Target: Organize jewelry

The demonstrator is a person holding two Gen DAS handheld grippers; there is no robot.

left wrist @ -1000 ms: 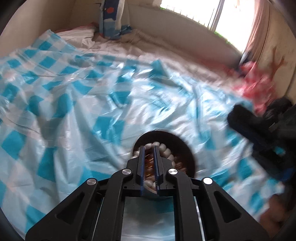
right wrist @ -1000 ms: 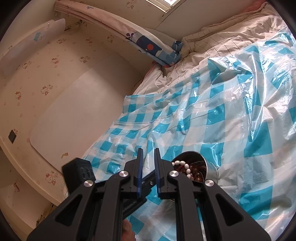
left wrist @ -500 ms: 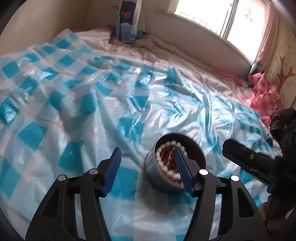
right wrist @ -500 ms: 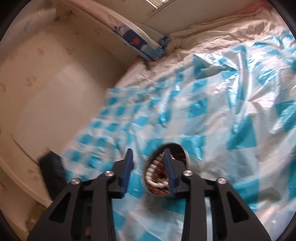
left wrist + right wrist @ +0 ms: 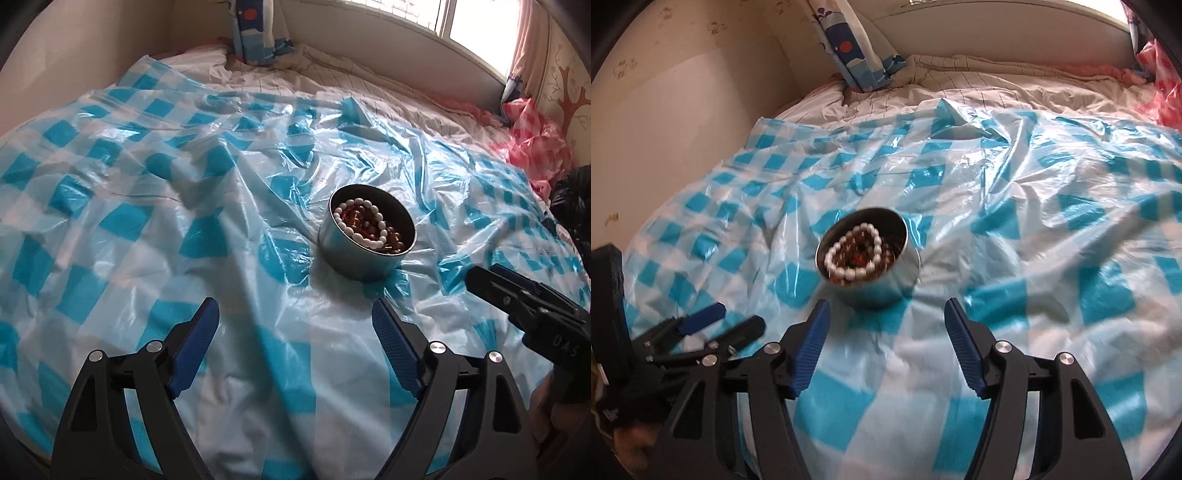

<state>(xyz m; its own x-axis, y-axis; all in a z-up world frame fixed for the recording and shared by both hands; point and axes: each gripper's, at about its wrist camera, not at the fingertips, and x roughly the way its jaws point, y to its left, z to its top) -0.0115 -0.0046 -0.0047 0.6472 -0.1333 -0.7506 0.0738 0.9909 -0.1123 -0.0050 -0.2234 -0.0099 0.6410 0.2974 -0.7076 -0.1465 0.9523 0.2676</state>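
Two grippers, both now spread wide and empty. A second ago we had the left gripper (image 5: 295, 325) closed down over the tin (image 5: 369, 236), fingers pinched almost together inside its rim; half a second ago it was opening. Now it sits well back, and the tin stands ahead of the fingers, nearer the right-hand one, apart from both. The right gripper (image 5: 884, 325) has made the same change: from narrow to wide, with the tin just ahead of its fingertips and slightly toward the left finger.

We read this as a release. The jewelry is in the tin and nothing is held, so the stowing step looks done, or close to it.

Count: one round metal tin, open, no lid in view. Inside, one strand of white beads (image 5: 364, 225) looped around the wall, and one mass of amber-brown beads (image 5: 373, 225) beneath it; we cannot tell whether that is one strand or several. No loose jewelry shows on the blue-checked plastic sheet (image 5: 155, 221) covering the bed. One patterned pillow (image 5: 853, 48) stands far beyond the fingers.
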